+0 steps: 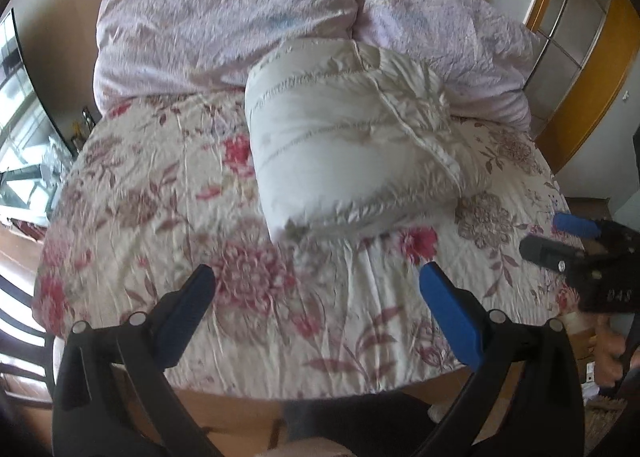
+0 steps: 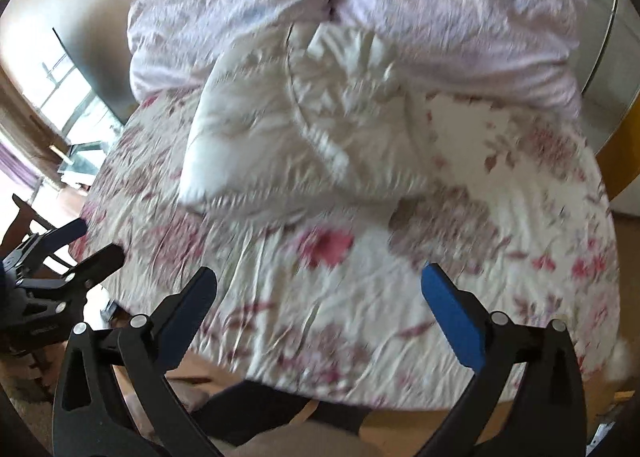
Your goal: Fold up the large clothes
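A white quilted piece (image 1: 344,145) lies folded into a thick bundle in the middle of the bed, and it also shows in the right wrist view (image 2: 288,129). My left gripper (image 1: 318,277) hangs open over the foot of the bed, short of the bundle, with nothing between its fingers. My right gripper (image 2: 318,281) is likewise wide open and empty above the floral sheet. Each gripper appears in the other's view: the right one (image 1: 544,235) at the right edge, the left one (image 2: 100,239) at the left edge. Neither touches the bundle.
A floral bedsheet (image 1: 160,217) covers the mattress. Two lilac pillows (image 1: 224,17) lie at the head, behind the bundle. A dark chair (image 1: 16,329) stands at the left, a wardrobe (image 1: 576,17) with yellow trim at the right. A person's hand (image 1: 608,357) holds the right gripper.
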Demonstrator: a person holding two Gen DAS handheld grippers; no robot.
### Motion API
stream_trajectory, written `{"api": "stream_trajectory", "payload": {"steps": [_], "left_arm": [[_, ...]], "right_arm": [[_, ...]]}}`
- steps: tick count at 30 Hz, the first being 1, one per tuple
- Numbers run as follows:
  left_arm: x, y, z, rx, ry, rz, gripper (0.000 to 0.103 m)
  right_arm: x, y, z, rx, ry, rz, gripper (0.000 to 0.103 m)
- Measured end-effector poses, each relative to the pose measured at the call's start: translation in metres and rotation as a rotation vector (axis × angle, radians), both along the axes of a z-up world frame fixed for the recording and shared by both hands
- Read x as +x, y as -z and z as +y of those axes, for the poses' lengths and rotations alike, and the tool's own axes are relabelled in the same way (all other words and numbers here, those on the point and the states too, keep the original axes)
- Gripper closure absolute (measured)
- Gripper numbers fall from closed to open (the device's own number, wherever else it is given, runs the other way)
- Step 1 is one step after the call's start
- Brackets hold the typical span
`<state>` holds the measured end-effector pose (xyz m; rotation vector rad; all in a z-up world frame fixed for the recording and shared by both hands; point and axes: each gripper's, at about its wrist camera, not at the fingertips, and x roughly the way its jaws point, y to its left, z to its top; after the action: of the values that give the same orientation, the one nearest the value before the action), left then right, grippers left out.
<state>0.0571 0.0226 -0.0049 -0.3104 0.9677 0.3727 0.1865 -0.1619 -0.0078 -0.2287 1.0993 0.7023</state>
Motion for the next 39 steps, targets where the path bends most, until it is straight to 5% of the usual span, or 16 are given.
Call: {"api": "stream_trajectory", "payload": {"steps": [13, 39], "left_arm": [[-0.001, 0.014, -0.006, -0.095, -0.007, 0.011, 0.002], [0.001, 0.018, -0.001, -0.123, -0.019, 0.021, 0.003]], "right_arm": [[-0.004, 0.012, -0.013, 0.010, 0.021, 0.057, 0.001], [0.002, 0.015, -0.013, 0.034, 0.022, 0.077, 0.001]]}}
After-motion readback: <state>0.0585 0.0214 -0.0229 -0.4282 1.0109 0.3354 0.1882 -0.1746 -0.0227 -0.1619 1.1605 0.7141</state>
